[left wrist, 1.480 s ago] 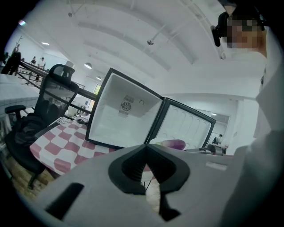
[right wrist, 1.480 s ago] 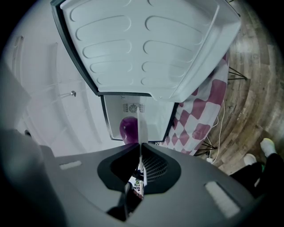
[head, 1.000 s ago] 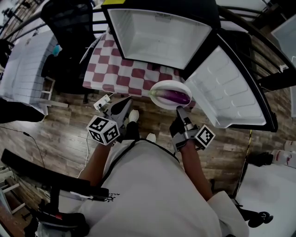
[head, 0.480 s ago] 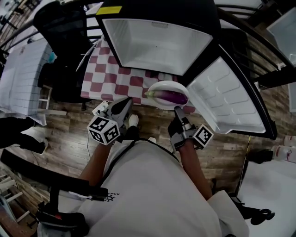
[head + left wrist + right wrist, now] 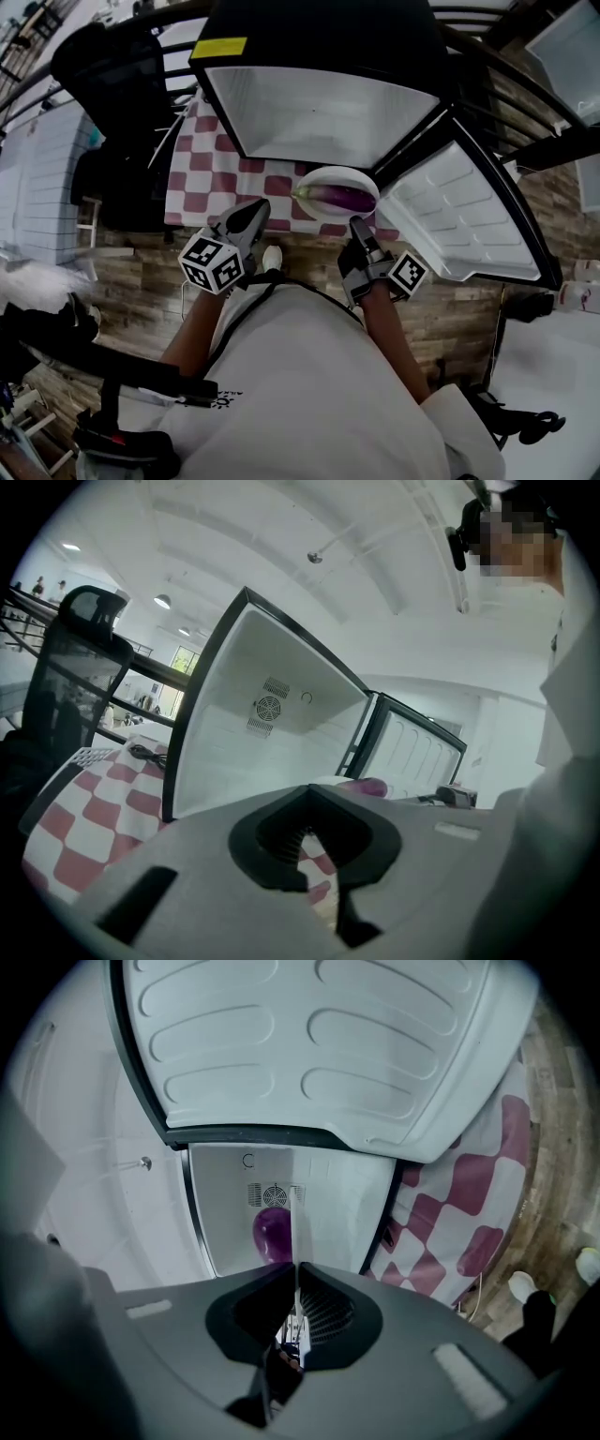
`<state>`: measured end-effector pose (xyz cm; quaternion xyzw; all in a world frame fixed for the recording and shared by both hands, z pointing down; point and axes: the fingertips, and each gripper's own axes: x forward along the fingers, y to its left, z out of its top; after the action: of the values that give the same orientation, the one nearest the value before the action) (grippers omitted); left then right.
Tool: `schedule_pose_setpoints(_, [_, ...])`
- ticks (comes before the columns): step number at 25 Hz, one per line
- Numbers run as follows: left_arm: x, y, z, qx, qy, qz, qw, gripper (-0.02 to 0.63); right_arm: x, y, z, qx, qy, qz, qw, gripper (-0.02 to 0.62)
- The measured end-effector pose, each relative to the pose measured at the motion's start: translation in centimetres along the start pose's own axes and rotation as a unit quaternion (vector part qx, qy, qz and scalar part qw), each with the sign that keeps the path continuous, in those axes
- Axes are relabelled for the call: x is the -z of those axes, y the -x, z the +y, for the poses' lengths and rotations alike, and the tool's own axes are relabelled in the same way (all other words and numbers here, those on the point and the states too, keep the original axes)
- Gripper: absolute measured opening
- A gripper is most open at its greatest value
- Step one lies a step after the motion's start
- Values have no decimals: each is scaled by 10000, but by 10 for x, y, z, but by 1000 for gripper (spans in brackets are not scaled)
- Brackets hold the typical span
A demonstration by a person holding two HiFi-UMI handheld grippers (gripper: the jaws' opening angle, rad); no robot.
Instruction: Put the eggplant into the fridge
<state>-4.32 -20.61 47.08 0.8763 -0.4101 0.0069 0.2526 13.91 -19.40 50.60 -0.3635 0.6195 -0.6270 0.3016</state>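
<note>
A purple eggplant [image 5: 339, 197] lies on a white plate [image 5: 323, 178]. My right gripper [image 5: 356, 223] is shut on the plate's near rim and holds it level in front of the open fridge [image 5: 319, 112]. In the right gripper view the plate's edge [image 5: 293, 1227] runs upright between the jaws, with the eggplant [image 5: 272, 1230] beside it. The fridge's white inside [image 5: 328, 1213] lies straight ahead. My left gripper [image 5: 255, 211] hangs left of the plate, shut and empty. In the left gripper view the eggplant's tip [image 5: 367, 786] shows above the gripper body.
The fridge door [image 5: 459, 216] stands swung open to the right, close beside the plate. The fridge sits on a table under a red and white checked cloth [image 5: 206, 159]. A black chair [image 5: 112, 75] stands at the left, and wooden floor [image 5: 141, 281] lies below.
Both grippers have moved forward toward the fridge, carrying the plate and eggplant closer to its opening. The grip on the plate is unchanged.
</note>
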Motion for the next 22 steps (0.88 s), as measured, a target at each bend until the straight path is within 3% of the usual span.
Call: schedule_pose_setpoints(22, [-46, -25, 101, 531, -57, 195, 9984, 6, -3, -91, -13, 147, -55, -765, 9969, 25])
